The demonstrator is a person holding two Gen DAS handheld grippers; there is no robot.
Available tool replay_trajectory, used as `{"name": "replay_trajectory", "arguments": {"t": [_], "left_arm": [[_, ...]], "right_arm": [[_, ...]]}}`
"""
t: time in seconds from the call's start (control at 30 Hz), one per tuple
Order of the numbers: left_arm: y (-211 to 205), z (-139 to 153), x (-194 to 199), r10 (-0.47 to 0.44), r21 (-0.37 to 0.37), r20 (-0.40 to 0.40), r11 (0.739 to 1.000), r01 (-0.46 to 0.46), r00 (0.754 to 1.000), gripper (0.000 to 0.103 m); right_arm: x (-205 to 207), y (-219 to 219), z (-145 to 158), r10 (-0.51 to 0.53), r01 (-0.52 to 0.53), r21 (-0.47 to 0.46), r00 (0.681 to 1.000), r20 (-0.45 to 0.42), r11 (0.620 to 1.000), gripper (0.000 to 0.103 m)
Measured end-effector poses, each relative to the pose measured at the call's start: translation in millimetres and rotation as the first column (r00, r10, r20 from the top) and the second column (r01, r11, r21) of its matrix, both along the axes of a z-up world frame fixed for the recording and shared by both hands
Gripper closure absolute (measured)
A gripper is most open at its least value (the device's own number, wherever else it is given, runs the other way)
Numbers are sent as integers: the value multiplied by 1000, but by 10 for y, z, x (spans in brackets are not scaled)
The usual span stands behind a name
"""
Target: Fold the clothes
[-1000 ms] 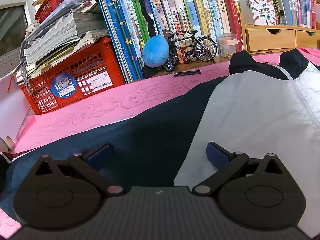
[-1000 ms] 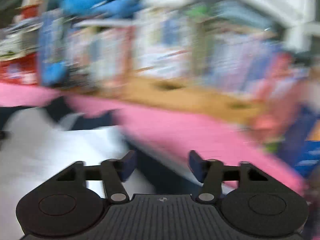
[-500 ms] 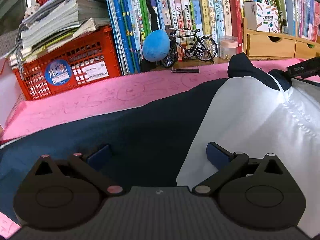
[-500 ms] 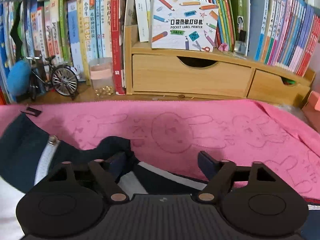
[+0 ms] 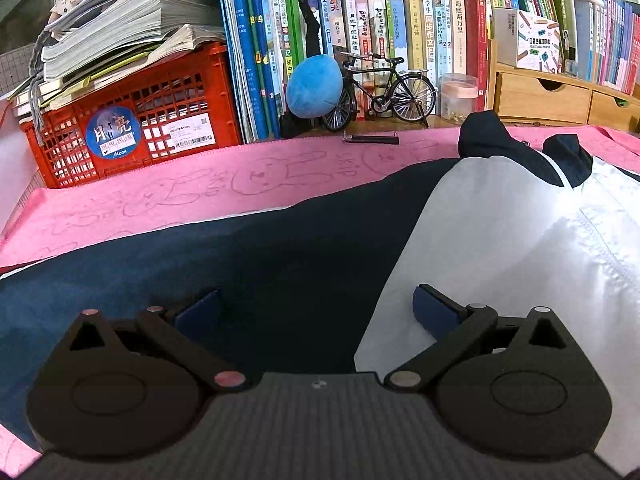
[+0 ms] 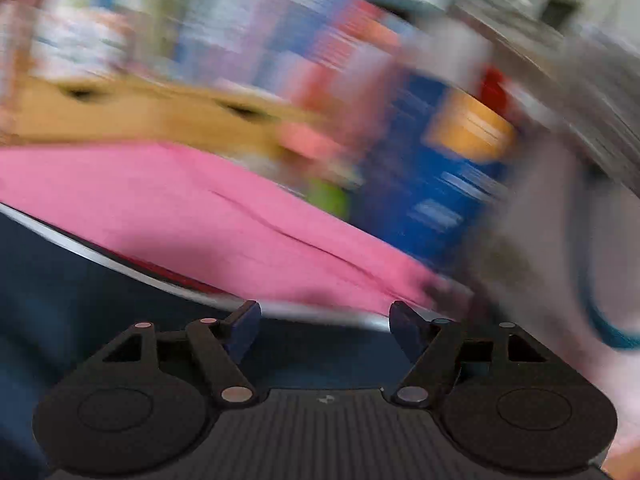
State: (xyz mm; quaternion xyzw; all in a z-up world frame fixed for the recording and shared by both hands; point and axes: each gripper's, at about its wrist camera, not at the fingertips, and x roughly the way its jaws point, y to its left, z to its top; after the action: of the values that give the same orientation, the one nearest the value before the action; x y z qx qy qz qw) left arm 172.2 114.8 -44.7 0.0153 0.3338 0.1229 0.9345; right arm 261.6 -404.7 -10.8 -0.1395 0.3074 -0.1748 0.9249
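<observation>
Jacket (image 5: 360, 248) is lying spread on the pink cloth (image 5: 168, 196), no fold made yet. Left gripper (image 5: 316, 312) is hovering wide open over its navy-white seam; right gripper (image 6: 324, 326), blurred, is opening, empty, over the jacket's far-right edge. Next: each likely needs to pinch an edge.

- A home study corner: children's books (image 5: 400, 28) stand packed along the table's far edge.
- A red crate (image 5: 132, 120) holds stacked workbooks.
- Wooden drawers (image 5: 540, 96), a model bicycle (image 5: 384, 88) and a pink bunny towel (image 5: 200, 192) suggest home.
</observation>
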Motion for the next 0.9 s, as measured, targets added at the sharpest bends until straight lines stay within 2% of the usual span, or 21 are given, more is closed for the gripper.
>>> {"name": "replay_trajectory", "arguments": {"t": [0.13, 0.23, 0.37, 0.43, 0.47, 0.57, 0.6, 0.7, 0.77, 0.87, 0.9], "left_arm": [[-22, 2, -1, 1, 19, 1, 1000, -1, 1000, 0], [-60, 6, 1, 4, 46, 2, 999, -4, 1000, 0], [-97, 11, 2, 4, 74, 3, 997, -5, 1000, 0], [-104, 12, 2, 5, 82, 4, 997, -5, 1000, 0], [-105, 11, 0, 5, 84, 4, 996, -5, 1000, 0], [-105, 9, 2, 4, 87, 4, 996, -4, 1000, 0], [-104, 9, 1, 3, 86, 4, 996, -3, 1000, 0], [-100, 10, -1, 2, 84, 4, 996, -2, 1000, 0], [-98, 11, -1, 2, 84, 4, 996, -2, 1000, 0], [-84, 12, -1, 1, 77, 3, 997, -2, 1000, 0], [-79, 12, 0, 1, 74, 3, 997, -2, 1000, 0]], "right_arm": [[-161, -627, -110, -190, 196, -146, 980, 50, 970, 32], [-298, -750, -152, -163, 176, -190, 983, 84, 966, 24], [-253, -698, -160, -75, 94, -193, 992, 105, 977, 11], [-85, -712, -171, -100, 122, -214, 989, 109, 969, 11], [1, -728, -186, -104, 126, -231, 989, 103, 965, 13], [171, -732, -144, -68, 68, -213, 998, 11, 975, 78], [222, -728, -116, -53, 48, -199, 998, -21, 979, 77], [68, -620, 133, 1, 16, -185, 996, 92, 983, 77], [-129, -612, 263, 81, -60, -115, 980, 183, 992, 76], [-421, -604, 456, 184, -189, -17, 928, 324, 982, 76], [-471, -691, 492, 252, -304, 118, 910, 329, 945, 76]]}}
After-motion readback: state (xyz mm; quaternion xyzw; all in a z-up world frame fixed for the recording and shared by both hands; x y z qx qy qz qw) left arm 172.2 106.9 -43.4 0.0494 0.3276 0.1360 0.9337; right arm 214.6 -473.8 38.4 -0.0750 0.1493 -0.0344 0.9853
